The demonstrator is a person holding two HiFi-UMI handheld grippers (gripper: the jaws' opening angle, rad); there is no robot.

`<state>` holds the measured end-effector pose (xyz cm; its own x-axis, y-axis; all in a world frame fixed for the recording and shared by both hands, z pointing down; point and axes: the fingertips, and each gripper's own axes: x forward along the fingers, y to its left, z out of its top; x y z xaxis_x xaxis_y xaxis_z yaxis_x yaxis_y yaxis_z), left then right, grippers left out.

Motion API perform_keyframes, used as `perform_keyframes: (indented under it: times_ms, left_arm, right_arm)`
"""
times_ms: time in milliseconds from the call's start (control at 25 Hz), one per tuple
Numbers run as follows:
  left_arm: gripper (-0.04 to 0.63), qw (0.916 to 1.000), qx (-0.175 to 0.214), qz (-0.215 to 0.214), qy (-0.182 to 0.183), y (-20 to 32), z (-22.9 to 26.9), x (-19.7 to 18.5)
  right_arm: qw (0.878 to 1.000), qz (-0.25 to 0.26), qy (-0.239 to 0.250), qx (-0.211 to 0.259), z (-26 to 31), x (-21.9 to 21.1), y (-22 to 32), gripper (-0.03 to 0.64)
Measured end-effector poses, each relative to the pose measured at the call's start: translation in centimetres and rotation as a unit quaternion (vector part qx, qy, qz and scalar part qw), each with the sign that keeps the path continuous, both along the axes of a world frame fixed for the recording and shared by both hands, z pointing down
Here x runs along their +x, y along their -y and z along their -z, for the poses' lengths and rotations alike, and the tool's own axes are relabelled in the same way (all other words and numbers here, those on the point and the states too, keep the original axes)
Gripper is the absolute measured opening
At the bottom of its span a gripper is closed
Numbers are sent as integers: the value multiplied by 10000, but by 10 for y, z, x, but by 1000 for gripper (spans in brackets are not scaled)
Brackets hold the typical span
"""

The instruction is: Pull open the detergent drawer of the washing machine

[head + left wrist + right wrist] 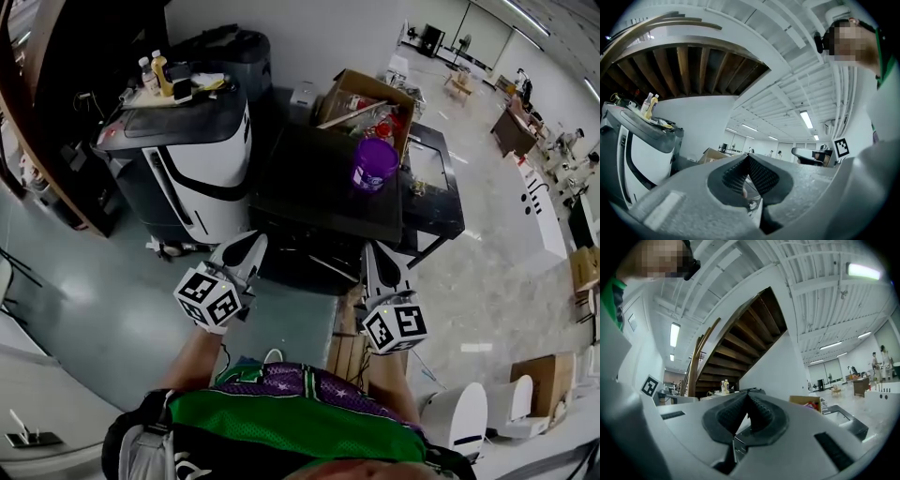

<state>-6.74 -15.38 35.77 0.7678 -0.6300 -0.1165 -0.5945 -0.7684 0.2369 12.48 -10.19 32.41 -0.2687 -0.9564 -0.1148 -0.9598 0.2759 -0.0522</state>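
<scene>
L gripper (249, 242), R gripper (373, 251): holding both pinched shut, empty, short of washing machine (309, 178). Prob. approaching stage; drawer not showing. Next: finding it, opening jaws, gripping front.

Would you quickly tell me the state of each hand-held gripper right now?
Left hand-held gripper: closed, holding nothing.
Right hand-held gripper: closed, holding nothing.
</scene>
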Motion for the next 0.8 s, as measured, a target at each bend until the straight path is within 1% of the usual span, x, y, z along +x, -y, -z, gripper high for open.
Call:
perform_keyframes:
  times_ms: [160, 360, 520, 640, 680, 800]
  left_arm:
    - [17, 10000, -12, -39, 0, 22, -2, -12]
    - [17, 9989, -290, -117, -347, 41, -12, -20]
    - [17, 9997, -145, -31, -168, 44, -16, -17]
    - [21, 9996, -159, 40, -218, 49, -16, -17]
    - [41, 9996, -161, 26, -239, 50, -15, -16]
    - [176, 9992, -140, -122, -347, 49, -9, -10]
  right_arm:
    - [9999, -8, -99, -28, 1, -14, 20, 0]
    - [9998, -47, -163, -108, -6, -19, 29, 0]
    - [9997, 8, -170, -173, -12, -20, 36, 0]
    - [9998, 101, -133, -139, -14, -23, 44, 0]
    - [9997, 142, -125, -120, -13, -24, 46, 0]
    - [9996, 264, -84, -71, -10, -25, 54, 0]
